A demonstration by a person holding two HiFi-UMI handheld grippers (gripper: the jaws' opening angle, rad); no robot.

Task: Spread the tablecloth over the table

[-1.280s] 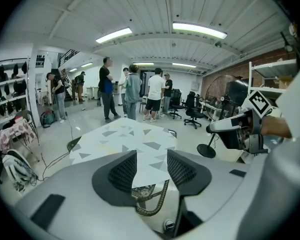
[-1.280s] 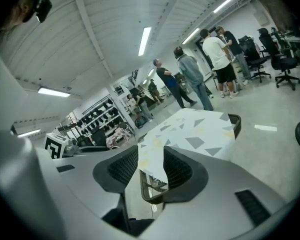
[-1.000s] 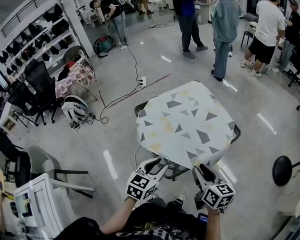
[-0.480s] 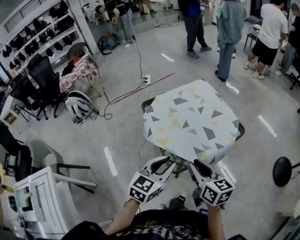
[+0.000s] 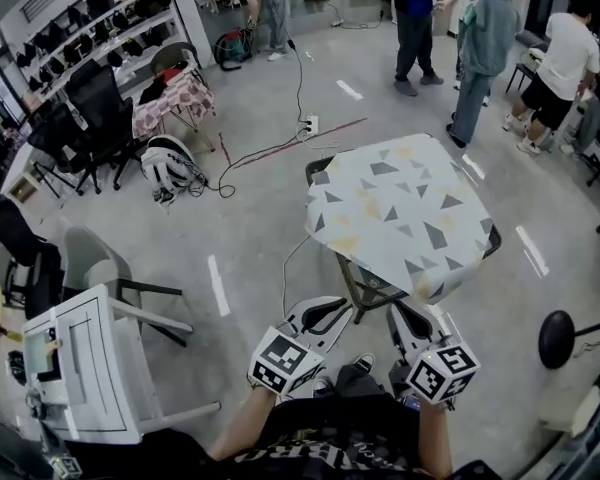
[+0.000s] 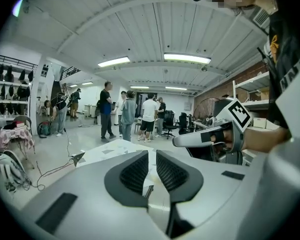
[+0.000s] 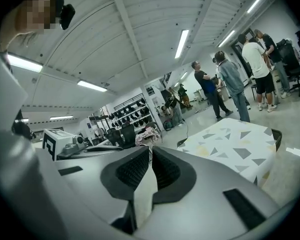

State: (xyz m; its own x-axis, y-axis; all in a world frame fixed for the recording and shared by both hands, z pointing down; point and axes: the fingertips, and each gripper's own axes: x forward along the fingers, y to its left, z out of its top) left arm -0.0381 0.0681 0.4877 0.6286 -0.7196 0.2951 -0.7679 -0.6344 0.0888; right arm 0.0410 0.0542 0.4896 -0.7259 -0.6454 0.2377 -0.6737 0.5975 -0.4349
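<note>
Tablecloth covers desk. L hand-held gripper & R hand-held gripper off near edge, jaws closing, almost together, nothing btwn.

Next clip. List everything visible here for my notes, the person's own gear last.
white fabric tablecloth with grey and yellow triangles: one, lying over the table.
dark-framed square table: one, dark, mid-floor, under the cloth.
grey plastic chair: one, left.
white boxy cabinet: one, lower left.
black office chairs: several, upper left.
white wall rack of dark items: one, upper left.
black round stool: one, right edge.
black floor cable: one, floor beyond the table.
bystanders: about five, far side.
left tool: one, pale grey, bottom centre, jaws closing, nothing between.
right tool: one, pale grey, beside it, jaws closing, nothing between.
</note>
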